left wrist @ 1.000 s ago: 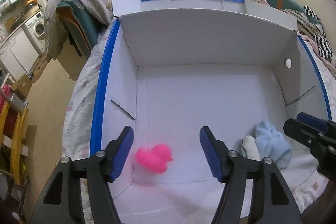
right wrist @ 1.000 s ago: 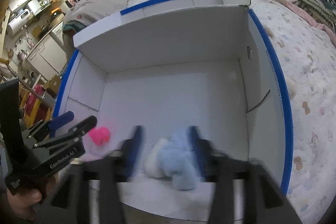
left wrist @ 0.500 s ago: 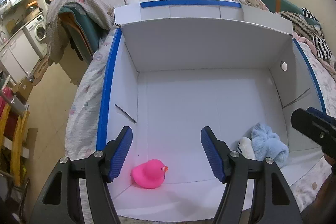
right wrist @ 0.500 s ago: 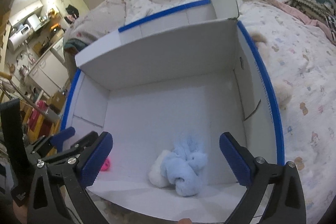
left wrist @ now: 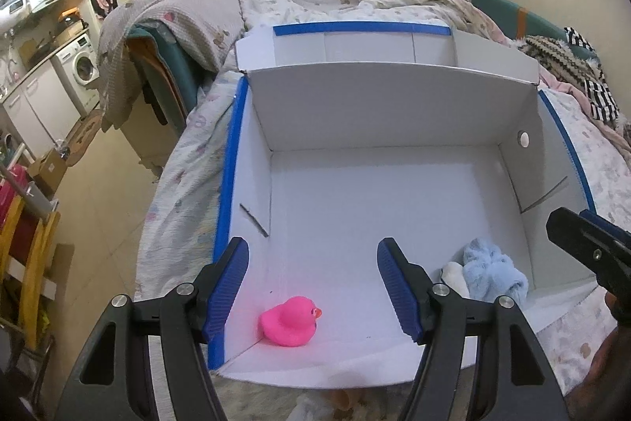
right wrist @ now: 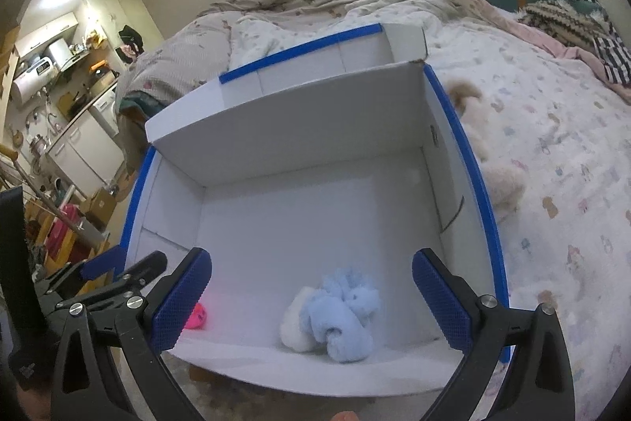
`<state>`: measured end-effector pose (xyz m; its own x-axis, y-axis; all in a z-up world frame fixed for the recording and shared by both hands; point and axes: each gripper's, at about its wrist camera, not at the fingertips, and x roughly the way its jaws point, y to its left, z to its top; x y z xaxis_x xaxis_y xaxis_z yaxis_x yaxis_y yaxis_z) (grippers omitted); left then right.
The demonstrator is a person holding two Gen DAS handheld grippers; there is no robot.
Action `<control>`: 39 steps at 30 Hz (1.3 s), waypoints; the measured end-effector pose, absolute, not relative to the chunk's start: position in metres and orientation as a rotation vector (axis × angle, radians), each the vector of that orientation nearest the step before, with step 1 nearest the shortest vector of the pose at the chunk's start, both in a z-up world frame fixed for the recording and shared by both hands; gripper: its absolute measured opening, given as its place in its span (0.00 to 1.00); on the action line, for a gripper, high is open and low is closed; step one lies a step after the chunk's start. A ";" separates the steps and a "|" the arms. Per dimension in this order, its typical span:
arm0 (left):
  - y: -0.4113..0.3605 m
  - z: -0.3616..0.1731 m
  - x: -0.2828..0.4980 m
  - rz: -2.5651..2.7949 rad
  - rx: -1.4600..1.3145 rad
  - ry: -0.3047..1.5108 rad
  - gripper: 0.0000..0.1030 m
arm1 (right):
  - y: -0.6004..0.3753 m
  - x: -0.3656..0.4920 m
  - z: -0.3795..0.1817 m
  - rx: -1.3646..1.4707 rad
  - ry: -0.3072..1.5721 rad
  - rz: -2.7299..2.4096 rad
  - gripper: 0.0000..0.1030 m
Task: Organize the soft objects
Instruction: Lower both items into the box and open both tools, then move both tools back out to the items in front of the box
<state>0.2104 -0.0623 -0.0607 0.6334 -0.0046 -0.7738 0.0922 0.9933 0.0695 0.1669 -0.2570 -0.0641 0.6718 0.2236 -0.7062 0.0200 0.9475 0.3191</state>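
One pink duck (left wrist: 290, 321), one blue-white plush (right wrist: 335, 316) in one box (left wrist: 378, 208).

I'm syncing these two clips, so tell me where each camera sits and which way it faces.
Left wrist view: on the left claw, angled down into the white box at the pink duck; the right claw shows at the right edge.
Right wrist view: on the right claw, looking down at the blue plush; the left claw shows at lower left.
Shared: box, duck, plush, bed.
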 end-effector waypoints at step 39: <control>0.014 -0.107 0.145 -0.095 -0.092 1.197 0.64 | -0.251 0.085 -0.079 0.257 0.920 0.092 1.00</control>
<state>0.1447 0.0137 -0.1069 0.3616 -0.1226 -0.9242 0.0247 0.9922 -0.1220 0.0854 -0.2511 -0.0793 0.6043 0.1882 -0.7742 0.0306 0.9655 0.2586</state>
